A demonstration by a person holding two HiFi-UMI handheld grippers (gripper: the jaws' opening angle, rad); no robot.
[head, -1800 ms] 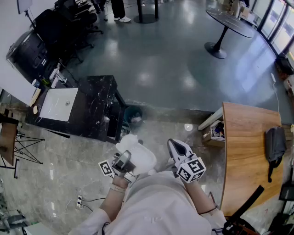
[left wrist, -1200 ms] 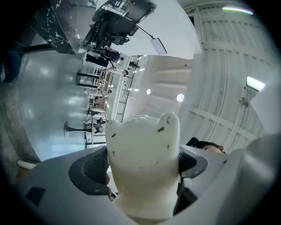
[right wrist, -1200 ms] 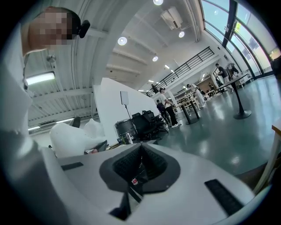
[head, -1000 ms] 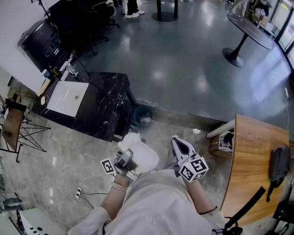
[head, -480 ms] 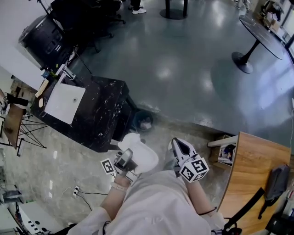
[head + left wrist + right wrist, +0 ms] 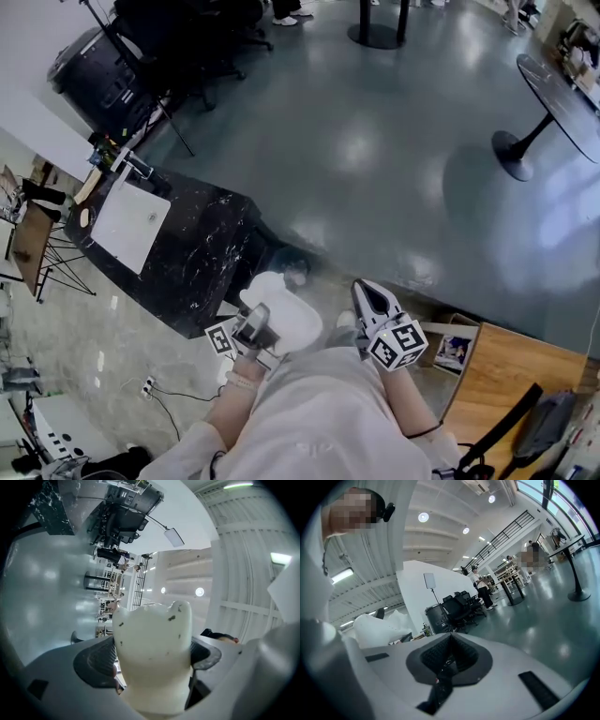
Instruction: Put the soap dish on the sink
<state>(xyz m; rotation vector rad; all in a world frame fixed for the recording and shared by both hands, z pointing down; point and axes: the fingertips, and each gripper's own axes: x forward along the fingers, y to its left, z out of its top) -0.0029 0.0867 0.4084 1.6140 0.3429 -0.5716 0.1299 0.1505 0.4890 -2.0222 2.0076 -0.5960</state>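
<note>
Head view alone shows sink [image 6: 125, 225]; left claw [image 6: 255, 324] grips soap dish [image 6: 289, 314].

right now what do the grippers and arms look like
Both grippers are light grey plastic: the left gripper and right gripper each carry a white cube with black square markers, and the fingers have dark ribbed pads. The person wears a white top.

The soap dish [image 6: 153, 658] runs off the left gripper view's bottom edge. In the head view, small items [image 6: 101, 148] behind the sink [image 6: 127, 225] at 10 o'clock are too small to name. The frame's edge cuts the round table [image 6: 555, 81] at 2 o'clock.
</note>
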